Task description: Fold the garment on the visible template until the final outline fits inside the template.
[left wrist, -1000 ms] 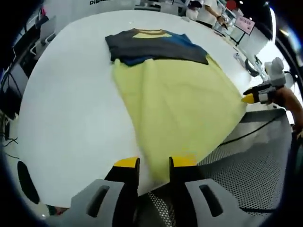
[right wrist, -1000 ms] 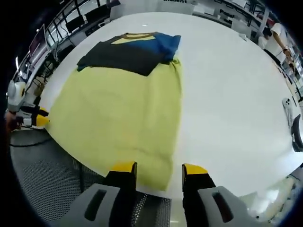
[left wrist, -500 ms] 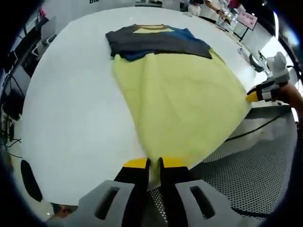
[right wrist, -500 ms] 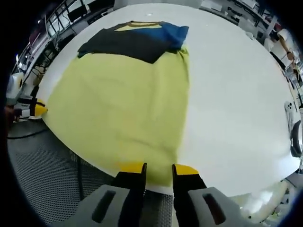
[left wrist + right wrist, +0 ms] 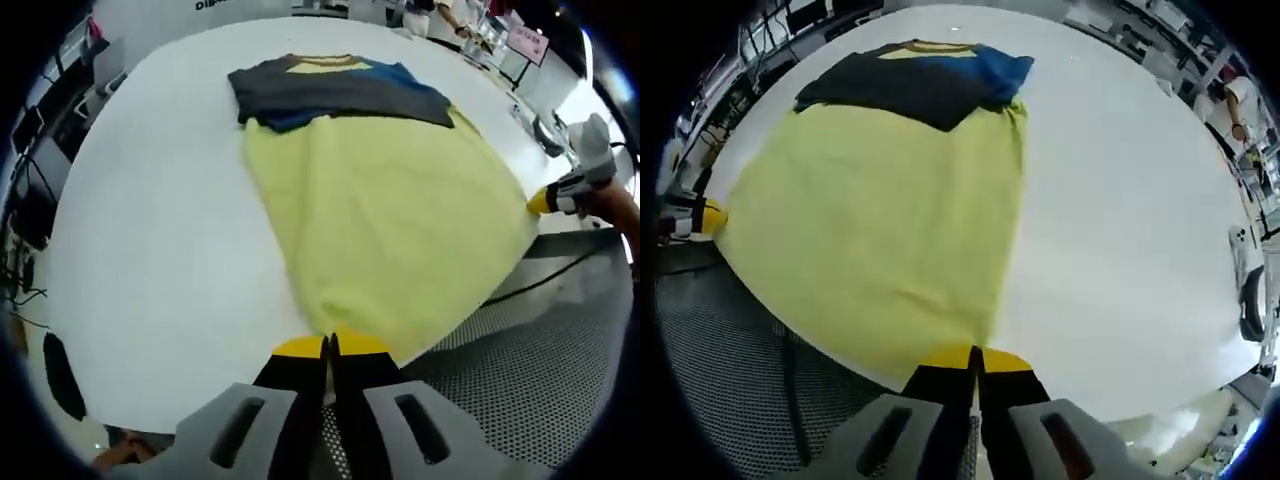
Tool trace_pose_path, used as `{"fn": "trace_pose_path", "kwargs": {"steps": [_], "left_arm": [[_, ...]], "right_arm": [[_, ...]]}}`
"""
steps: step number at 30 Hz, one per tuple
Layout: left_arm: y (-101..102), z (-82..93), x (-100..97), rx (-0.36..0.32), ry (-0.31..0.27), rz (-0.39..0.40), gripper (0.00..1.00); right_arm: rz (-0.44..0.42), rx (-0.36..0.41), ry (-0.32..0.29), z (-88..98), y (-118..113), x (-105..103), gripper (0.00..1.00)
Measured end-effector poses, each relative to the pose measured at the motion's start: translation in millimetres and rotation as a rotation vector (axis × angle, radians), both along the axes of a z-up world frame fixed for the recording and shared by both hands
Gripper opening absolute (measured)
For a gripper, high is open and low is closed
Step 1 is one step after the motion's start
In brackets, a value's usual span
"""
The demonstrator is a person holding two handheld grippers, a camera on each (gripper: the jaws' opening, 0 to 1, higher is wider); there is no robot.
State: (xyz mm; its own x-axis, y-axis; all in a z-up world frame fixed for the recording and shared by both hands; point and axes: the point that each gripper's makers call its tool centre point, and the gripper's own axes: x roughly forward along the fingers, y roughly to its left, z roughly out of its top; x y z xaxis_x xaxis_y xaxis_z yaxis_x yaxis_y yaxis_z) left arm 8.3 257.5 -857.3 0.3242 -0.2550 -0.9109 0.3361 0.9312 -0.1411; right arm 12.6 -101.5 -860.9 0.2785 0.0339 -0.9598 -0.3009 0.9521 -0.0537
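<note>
A pale yellow garment [image 5: 385, 220] lies spread on the round white table [image 5: 150, 230], its far collar end covered by dark grey and blue fabric [image 5: 335, 90]. My left gripper [image 5: 328, 345] is shut on the near hem corner of the garment at the table's edge. In the right gripper view the same garment [image 5: 880, 210] stretches away to the dark collar end [image 5: 920, 85], and my right gripper [image 5: 975, 355] is shut on the other hem corner. Each gripper shows at the side of the other's view: the right gripper [image 5: 560, 195] and the left gripper [image 5: 700, 215].
A grey perforated floor [image 5: 520, 380] with a black cable [image 5: 540, 280] lies below the table's near edge. A phone [image 5: 1240, 245] rests near the table's right edge. Desks and people stand beyond the far side.
Both grippers' jaws have gone from apart to shut, closing on the garment's near hem corners. The garment has hardly moved.
</note>
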Motion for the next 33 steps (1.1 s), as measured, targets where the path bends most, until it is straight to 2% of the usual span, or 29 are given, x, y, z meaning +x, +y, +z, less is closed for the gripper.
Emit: {"fn": "trace_pose_path", "kwargs": {"steps": [1,3,6,7,10,12,13,14,15,19,23,27,28,29,30,31,33], "left_arm": [[0.3,0.2,0.2,-0.002,0.01,0.016,0.0],[0.2,1.6,0.4,0.0,0.005,0.009,0.0],[-0.3,5.4,1.9,-0.029,-0.001,0.028,0.0],[-2.1,8.1,3.4,-0.064,-0.004,0.056,0.0],[1.0,10.2,4.7,-0.066,-0.008,0.066,0.0],[1.0,10.9,6.1,-0.074,-0.013,0.076,0.0],[-0.6,11.6,6.7,-0.086,-0.016,0.079,0.0],[-1.4,12.3,7.1,-0.093,-0.016,0.083,0.0],[-1.3,13.5,8.2,-0.094,-0.02,0.084,0.0],[-1.9,21.1,12.6,-0.117,-0.042,0.107,0.0],[-2.5,28.4,17.1,-0.15,-0.064,0.136,0.0],[-2.9,29.6,17.9,-0.154,-0.067,0.142,0.0],[-3.5,31.2,18.8,-0.158,-0.075,0.147,0.0],[-3.7,31.6,19.0,-0.159,-0.078,0.15,0.0],[-3.9,32.0,19.2,-0.161,-0.08,0.153,0.0],[-4.1,32.3,19.3,-0.162,-0.081,0.155,0.0],[-4.1,31.4,18.8,-0.158,-0.083,0.156,0.0]], "right_arm": [[-0.037,0.061,-0.013,0.4,4.9,0.8,0.0],[-0.119,0.167,0.003,1.0,16.0,-1.9,0.0],[-0.083,0.135,-0.025,7.8,12.3,1.8,0.0],[-0.081,0.133,-0.03,9.2,12.6,2.6,0.0],[-0.08,0.127,-0.033,10.4,9.8,1.3,0.0],[-0.075,0.085,-0.022,6.9,1.2,-0.8,0.0],[-0.081,0.081,-0.011,5.3,0.1,-2.3,0.04],[-0.075,0.086,-0.007,3.9,1.3,-2.5,0.15],[-0.072,0.088,0.001,2.9,2.6,-4.0,0.19],[-0.064,0.09,0.014,1.2,5.3,-5.8,0.2],[-0.067,0.093,0.026,-0.2,5.0,-6.8,0.15],[-0.057,0.089,0.027,-0.7,5.8,-7.0,0.16],[0.026,0.034,0.026,-1.2,7.4,-9.2,0.14],[0.016,0.059,0.03,-1.5,14.2,-10.8,0.09],[0.029,0.05,0.029,-1.7,16.0,-10.9,0.06],[0.082,0.037,0.03,-1.8,18.0,-10.9,0.01],[0.129,0.016,0.035,-2.2,22.8,-12.1,0.0]]}}
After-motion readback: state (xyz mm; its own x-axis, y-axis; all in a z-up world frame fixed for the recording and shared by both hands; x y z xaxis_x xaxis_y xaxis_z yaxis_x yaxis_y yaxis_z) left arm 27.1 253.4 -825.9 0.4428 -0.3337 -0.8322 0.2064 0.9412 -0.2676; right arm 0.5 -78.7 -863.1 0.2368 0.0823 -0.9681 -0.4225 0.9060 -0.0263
